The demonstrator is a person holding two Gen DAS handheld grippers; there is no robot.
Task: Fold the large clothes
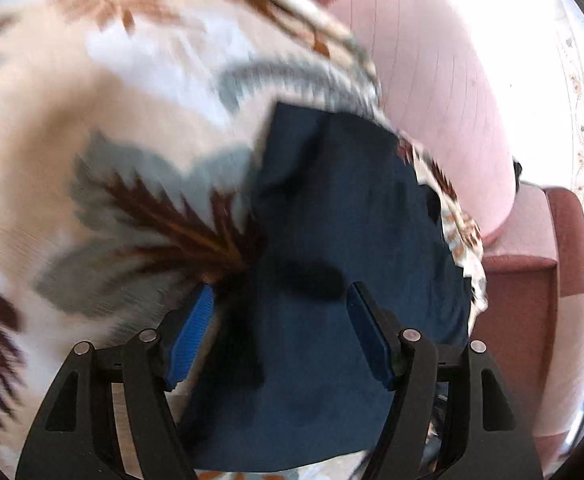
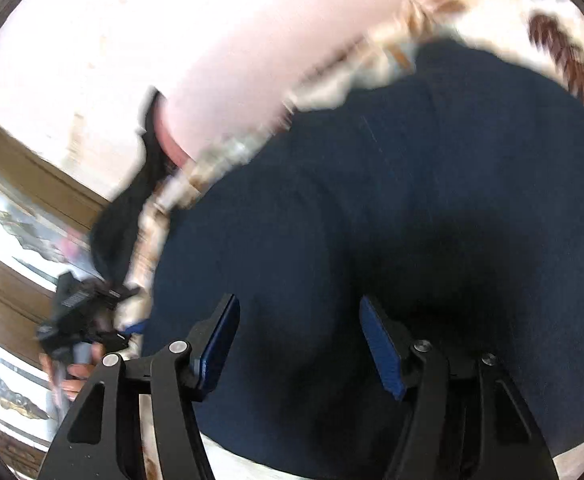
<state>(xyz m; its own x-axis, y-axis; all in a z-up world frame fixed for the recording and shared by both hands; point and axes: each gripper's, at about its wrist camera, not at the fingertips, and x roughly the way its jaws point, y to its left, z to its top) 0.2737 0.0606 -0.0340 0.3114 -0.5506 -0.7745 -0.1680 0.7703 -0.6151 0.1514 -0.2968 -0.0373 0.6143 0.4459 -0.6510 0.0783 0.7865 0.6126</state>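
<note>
1. The leaf-print bedcover lies spread beneath everything, with a pink cushion beyond it.
2. The navy garment lies flat on the bedcover, near its edge beside the cushion.
3. Risk: a shallow pinch could catch only the top layer, so the fold drags and skews.
4. Left hand-held gripper tilts down over the garment's edge, jaws spread, holding nothing.
5. Right hand-held gripper angles down over the garment's middle, jaws spread and empty.

Bright daylight, motion blur (fisheye-warped)
</note>
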